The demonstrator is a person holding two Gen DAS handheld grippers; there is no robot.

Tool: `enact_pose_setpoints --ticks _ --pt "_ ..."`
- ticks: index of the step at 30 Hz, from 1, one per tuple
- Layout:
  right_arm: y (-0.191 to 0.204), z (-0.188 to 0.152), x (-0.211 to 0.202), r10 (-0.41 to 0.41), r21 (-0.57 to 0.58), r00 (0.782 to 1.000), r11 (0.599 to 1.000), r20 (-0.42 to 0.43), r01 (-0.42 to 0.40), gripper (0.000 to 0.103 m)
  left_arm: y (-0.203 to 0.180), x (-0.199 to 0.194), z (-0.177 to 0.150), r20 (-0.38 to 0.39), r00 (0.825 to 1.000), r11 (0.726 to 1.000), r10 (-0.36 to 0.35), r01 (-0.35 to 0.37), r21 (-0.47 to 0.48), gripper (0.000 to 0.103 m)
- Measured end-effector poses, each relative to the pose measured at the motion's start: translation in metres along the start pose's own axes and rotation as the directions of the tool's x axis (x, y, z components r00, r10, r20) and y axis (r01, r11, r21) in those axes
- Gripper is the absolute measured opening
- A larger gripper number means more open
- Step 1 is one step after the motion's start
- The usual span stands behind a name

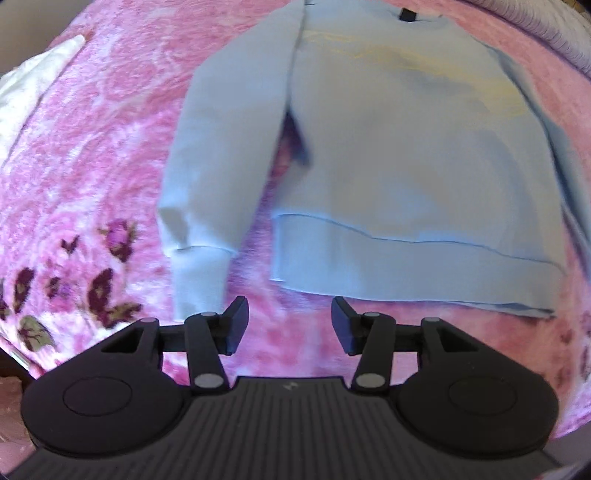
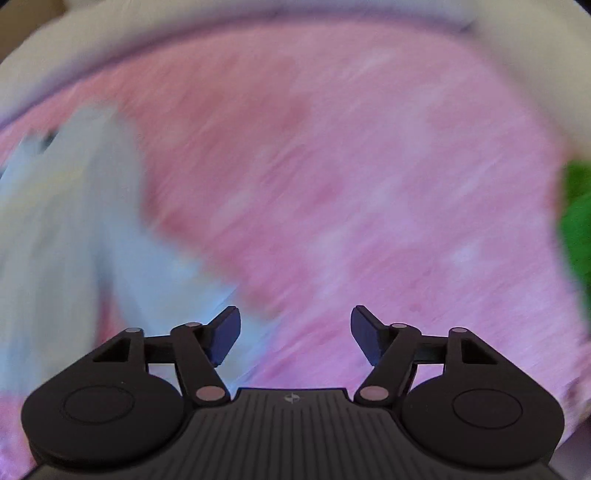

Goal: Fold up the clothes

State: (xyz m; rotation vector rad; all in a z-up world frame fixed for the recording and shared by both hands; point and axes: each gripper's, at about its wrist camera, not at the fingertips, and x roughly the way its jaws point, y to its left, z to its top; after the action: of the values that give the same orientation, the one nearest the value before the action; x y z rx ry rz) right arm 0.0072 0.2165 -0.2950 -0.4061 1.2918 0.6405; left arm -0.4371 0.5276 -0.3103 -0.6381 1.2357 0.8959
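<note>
- One pink floral blanket covers the whole surface.
- One light blue sweatshirt lies flat on it, sleeve alongside.
- One white cloth at the far left edge.
- Left gripper: parted, empty, just short of the hem.
- Right gripper: wide, empty, over blurred blanket.

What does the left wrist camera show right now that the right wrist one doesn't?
Only the left wrist view shows the whole light blue sweatshirt lying flat, its sleeve, hem and black neck tag, plus white fabric at the edge. Only the right wrist view shows something green, too blurred to identify. Both show the pink blanket and an open, empty gripper: left gripper, right gripper.
</note>
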Motion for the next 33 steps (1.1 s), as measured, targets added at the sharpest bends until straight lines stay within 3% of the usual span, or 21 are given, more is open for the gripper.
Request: enact_pose_setpoints --ticks 3,6,8,12,14,16,18,20,24,27,30,31,33 --pt "0.013 -0.025 0.032 0.036 0.146 0.996 0.989 -0.087 -0.023 0.071 0.006 0.009 -0.002 0.008 0.999 0.998 0.041 -0.041 0.056 0.052" --pt "0.019 -0.042 0.044 0.047 0.242 0.993 0.970 -0.108 -0.019 0.071 0.007 0.028 0.000 0.013 0.996 0.986 0.092 -0.093 0.138 0.052" --pt "0.025 -0.044 0.043 0.026 0.241 0.994 0.971 -0.108 0.001 0.072 0.010 0.031 0.002 0.022 0.993 0.980 0.113 -0.115 0.159 0.050" --pt "0.030 -0.041 0.037 -0.022 0.231 0.996 0.972 -0.086 0.041 0.076 0.024 -0.003 -0.001 0.064 0.997 0.989 0.031 -0.040 0.146 0.049" --pt "0.031 -0.042 0.034 -0.039 0.239 0.996 0.969 -0.077 0.057 0.076 0.029 -0.017 -0.006 0.087 0.996 0.986 0.037 -0.051 0.161 0.050" --pt "0.031 -0.044 0.034 -0.051 0.251 0.996 0.965 -0.077 0.069 0.076 0.033 -0.020 -0.008 0.113 0.991 0.981 0.066 -0.086 0.177 0.062" --pt "0.036 -0.046 0.033 -0.064 0.255 0.995 0.963 -0.076 0.082 0.076 0.040 0.002 -0.005 0.130 0.985 0.976 0.112 -0.134 0.174 0.069" --pt "0.040 -0.048 0.034 -0.081 0.258 0.994 0.961 -0.076 0.098 0.077 0.044 0.030 0.002 0.093 0.991 0.976 0.099 -0.115 0.186 0.064" --pt "0.050 -0.051 0.035 -0.107 0.263 0.991 0.957 -0.085 0.126 0.077 0.051 0.055 0.010 0.061 0.996 0.966 0.070 -0.083 0.246 0.021" --pt "0.056 -0.051 0.029 -0.134 0.255 0.988 0.955 -0.078 0.150 0.077 0.096 0.038 0.029 0.056 0.998 0.990 -0.029 0.021 0.141 0.014" --pt "0.057 -0.048 0.021 -0.143 0.280 0.988 0.947 -0.064 0.155 0.077 0.172 -0.003 0.064 0.156 0.986 0.997 -0.066 0.071 -0.025 0.014" --pt "0.058 -0.047 0.019 -0.146 0.285 0.988 0.946 -0.059 0.157 0.077 0.206 -0.017 0.078 0.204 0.978 0.990 -0.048 0.074 -0.122 0.015" --pt "0.060 -0.044 0.014 -0.147 0.295 0.988 0.943 -0.043 0.153 0.077 0.271 -0.038 0.100 0.283 0.956 0.952 0.076 0.014 -0.304 0.018"
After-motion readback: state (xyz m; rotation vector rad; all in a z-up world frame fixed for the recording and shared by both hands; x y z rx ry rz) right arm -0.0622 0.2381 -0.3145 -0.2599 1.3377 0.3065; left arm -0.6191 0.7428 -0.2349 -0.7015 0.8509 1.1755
